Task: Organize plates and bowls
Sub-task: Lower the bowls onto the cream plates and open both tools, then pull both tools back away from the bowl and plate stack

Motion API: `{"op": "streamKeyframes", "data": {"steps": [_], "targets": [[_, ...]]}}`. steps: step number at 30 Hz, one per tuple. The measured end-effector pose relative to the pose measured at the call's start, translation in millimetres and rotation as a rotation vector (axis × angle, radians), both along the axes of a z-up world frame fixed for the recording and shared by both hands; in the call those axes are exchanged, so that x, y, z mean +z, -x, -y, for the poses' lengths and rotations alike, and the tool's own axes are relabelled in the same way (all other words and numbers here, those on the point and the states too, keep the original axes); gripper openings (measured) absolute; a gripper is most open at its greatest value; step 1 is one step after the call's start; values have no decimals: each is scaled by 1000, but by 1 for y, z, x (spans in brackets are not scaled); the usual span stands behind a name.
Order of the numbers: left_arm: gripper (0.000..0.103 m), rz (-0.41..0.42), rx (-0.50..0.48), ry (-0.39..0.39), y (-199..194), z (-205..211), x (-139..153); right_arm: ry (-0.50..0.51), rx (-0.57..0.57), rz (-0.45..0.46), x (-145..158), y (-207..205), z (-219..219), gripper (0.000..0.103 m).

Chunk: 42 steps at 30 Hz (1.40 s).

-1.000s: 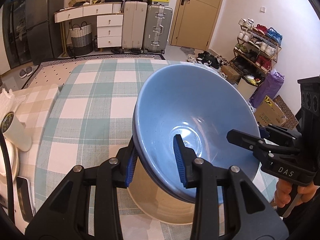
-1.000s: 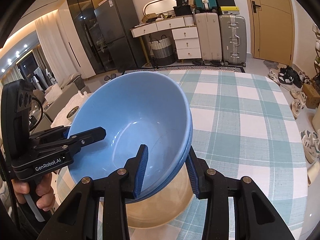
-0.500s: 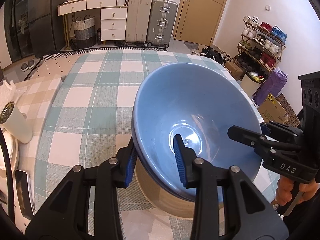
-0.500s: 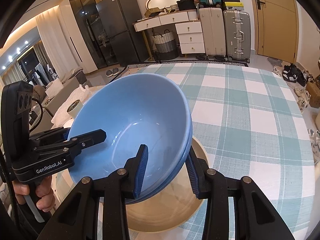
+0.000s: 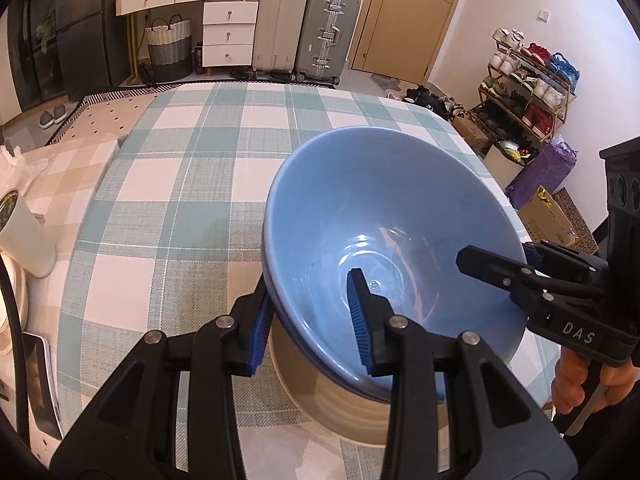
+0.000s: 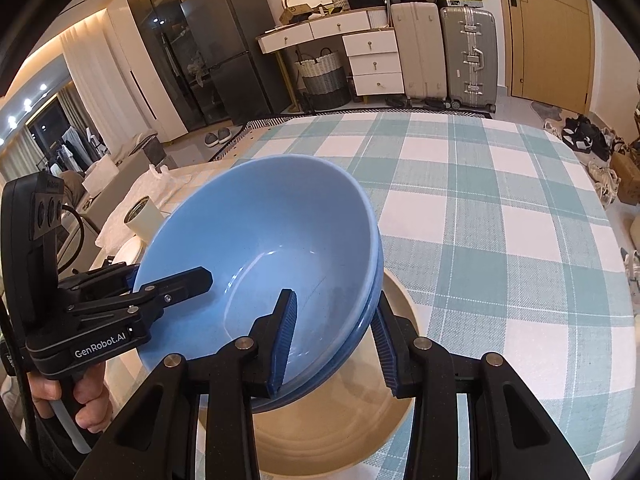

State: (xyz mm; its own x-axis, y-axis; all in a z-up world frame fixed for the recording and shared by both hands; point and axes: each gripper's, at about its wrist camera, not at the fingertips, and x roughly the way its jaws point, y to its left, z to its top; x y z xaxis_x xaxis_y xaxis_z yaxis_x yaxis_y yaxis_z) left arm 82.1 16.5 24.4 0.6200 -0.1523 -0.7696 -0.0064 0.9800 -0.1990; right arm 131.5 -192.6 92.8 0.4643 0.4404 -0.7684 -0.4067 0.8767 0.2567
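Observation:
Two nested blue bowls (image 5: 392,220) hang tilted just above a larger beige bowl (image 5: 340,412) that stands on the checked tablecloth. My left gripper (image 5: 310,320) is shut on their near left rim, one pad inside and one outside. In the same view my right gripper (image 5: 500,276) clamps the opposite rim. The right wrist view shows the blue bowls (image 6: 260,240) with my right gripper (image 6: 336,336) shut on their rim, and my left gripper (image 6: 180,284) gripping the far side. The beige bowl (image 6: 340,432) lies directly beneath.
A white cup (image 5: 24,240) stands at the table's left, with a pale plate edge (image 5: 12,300) and a flat dark-screened device (image 5: 36,380) near it. The checked cloth (image 5: 180,160) stretches far ahead. The table's right edge drops off toward a shoe rack (image 5: 528,80).
Both grippers have come down together with the blue bowls, which now sit closer over the beige bowl. The grips on the rim look unchanged.

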Motion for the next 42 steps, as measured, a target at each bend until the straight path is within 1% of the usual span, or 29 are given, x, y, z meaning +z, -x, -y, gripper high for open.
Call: {"op": "streamKeyframes", "data": {"steps": [7, 8, 14, 18, 19, 20, 21, 22, 23, 24, 25, 27, 28, 29, 30, 31, 33, 35, 38, 42], "targets": [[33, -2, -11, 9, -17, 3, -5, 19, -24, 5, 0, -7, 3, 38], [33, -1, -9, 10, -14, 3, -4, 21, -28, 5, 0, -7, 3, 38], [35, 7, -15, -5, -22, 11, -4, 21, -34, 4, -1, -10, 7, 38], [39, 8, -22, -18, -24, 14, -6, 26, -18, 13, -1, -9, 5, 39], [42, 10, -22, -18, -24, 13, -6, 21, -13, 12, -1, -9, 5, 40], [45, 19, -23, -21, -24, 13, -6, 17, -7, 11, -1, -9, 5, 42], [54, 29, -18, -32, -23, 13, -5, 12, -1, 12, -1, -8, 6, 48], [61, 36, -11, -48, -22, 11, -5, 12, 2, 13, -1, -7, 6, 51], [63, 48, -2, -72, -20, 11, -4, 24, 5, 23, 0, -6, 6, 56], [71, 59, 3, -89, -18, 10, -3, 37, 5, 33, 0, -5, 6, 61], [76, 68, 3, -93, -17, 9, -3, 48, 5, 46, 0, -4, 6, 64], [79, 100, -1, -78, -11, 3, 0, 39, 11, 60, 2, -2, 8, 76], [85, 113, 3, -77, -9, 0, 0, 32, 18, 65, 3, -1, 9, 79], [90, 130, 8, -78, -6, -3, 1, 26, 26, 74, 4, 1, 10, 85], [100, 148, 15, -80, -2, -7, 2, 25, 36, 90, 5, 4, 12, 89], [101, 176, 20, -78, 3, -11, 4, 31, 44, 105, 7, 7, 13, 91], [101, 223, 23, -86, 13, -16, 7, 49, 56, 154, 9, 13, 16, 101], [101, 254, 30, -106, 22, -19, 10, 45, 62, 206, 12, 22, 23, 102], [101, 309, 25, -132, 38, -22, 13, 13, 74, 247, 15, 32, 35, 102], [101, 351, 17, -136, 56, -27, 15, -22, 77, 282, 17, 44, 49, 102]]}}
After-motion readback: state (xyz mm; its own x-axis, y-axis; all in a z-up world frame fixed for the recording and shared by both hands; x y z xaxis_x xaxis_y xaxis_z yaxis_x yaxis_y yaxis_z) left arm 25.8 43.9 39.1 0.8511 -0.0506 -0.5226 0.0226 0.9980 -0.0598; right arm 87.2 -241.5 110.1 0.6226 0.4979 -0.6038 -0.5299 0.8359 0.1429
